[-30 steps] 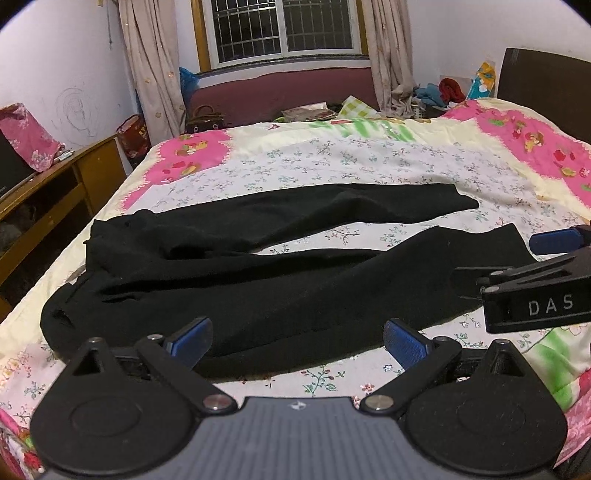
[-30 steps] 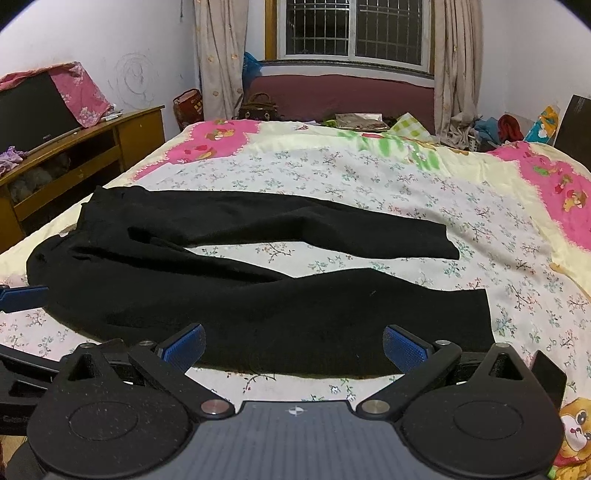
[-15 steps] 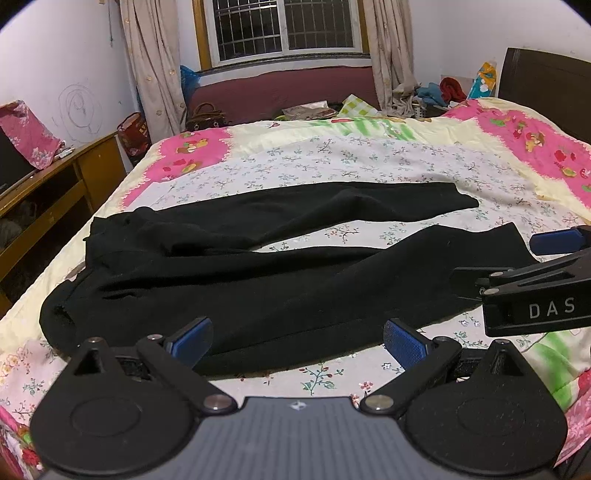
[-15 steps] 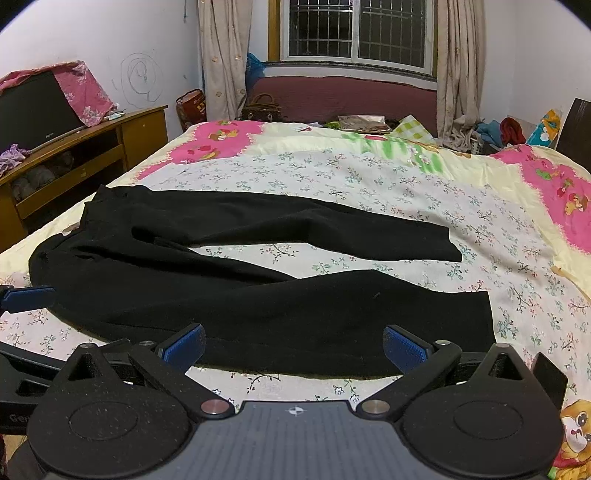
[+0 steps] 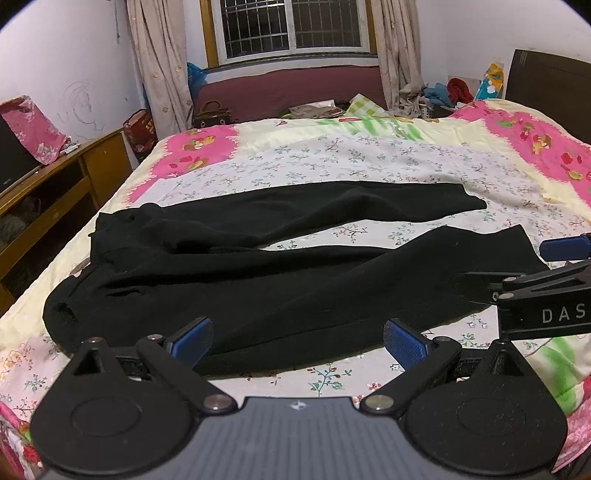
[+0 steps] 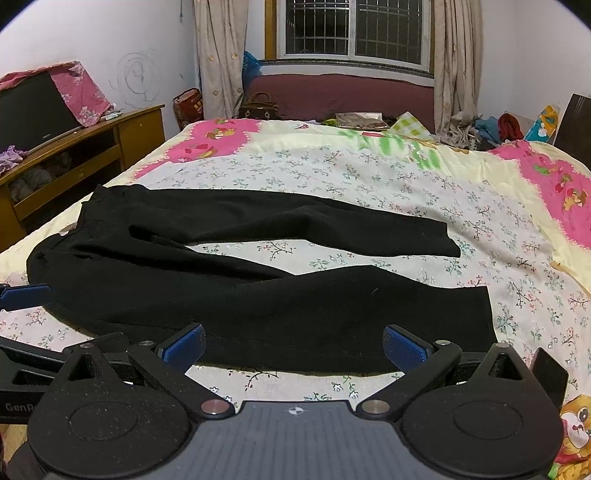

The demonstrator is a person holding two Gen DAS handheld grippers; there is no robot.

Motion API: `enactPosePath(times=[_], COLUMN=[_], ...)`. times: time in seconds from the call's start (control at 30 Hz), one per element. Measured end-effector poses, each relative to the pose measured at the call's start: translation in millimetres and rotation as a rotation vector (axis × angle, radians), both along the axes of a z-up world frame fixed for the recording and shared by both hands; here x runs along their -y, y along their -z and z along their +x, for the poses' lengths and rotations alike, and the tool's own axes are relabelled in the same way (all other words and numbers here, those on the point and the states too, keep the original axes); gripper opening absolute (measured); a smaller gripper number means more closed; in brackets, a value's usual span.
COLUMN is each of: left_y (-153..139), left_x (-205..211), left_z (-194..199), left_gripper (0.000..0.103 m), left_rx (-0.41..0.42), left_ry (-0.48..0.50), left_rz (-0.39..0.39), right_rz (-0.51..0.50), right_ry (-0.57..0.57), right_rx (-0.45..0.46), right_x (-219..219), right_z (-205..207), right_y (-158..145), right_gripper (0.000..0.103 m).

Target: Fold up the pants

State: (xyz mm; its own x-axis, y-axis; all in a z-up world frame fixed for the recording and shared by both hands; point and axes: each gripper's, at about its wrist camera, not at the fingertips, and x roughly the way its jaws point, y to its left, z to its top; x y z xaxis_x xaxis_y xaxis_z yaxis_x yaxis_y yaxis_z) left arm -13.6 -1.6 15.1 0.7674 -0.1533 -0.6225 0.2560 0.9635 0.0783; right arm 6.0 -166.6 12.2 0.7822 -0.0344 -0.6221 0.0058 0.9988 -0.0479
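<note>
Black pants (image 5: 280,273) lie spread flat on my bed (image 5: 369,155), waistband toward the left edge and both legs running to the right, parted in a narrow V that shows the floral bedspread (image 6: 369,173) between them. I hold my left tongs (image 5: 297,341) just above the near hem of the closer leg, blue pads (image 5: 190,339) spread wide and gripping nothing. My right tongs (image 6: 293,341) hover over the same leg nearer its cuff, likewise wide apart and empty; in the left view they show at the right edge, beside the cuff. A wooden cabinet (image 6: 92,147) stands along the left wall, and a barred window (image 5: 291,26) with curtains (image 6: 216,55) sits beyond the foot of the bed.
</note>
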Motion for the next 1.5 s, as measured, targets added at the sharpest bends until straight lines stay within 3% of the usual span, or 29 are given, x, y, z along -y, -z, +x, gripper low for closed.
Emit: enactPosePath(times=[1.1, 1.27, 1.5], left_y=[3, 8, 13], left_x=[-9, -7, 2], left_z=[19, 36, 88], left_gripper=[0.103, 0.103, 0.103], left_rx=[-0.014, -0.020, 0.001], left_ry=[-0.015, 0.010, 0.074], left_rz=[-0.009, 0.006, 0.049], right_rz=[-0.024, -0.036, -0.055], right_ry=[-0.019, -0.038, -0.126], right_rx=[-0.033, -0.052, -0.080], right_x=[-6, -6, -1], right_z=[14, 31, 84], right_y=[7, 11, 12], right_gripper=[0.092, 0.092, 0.092])
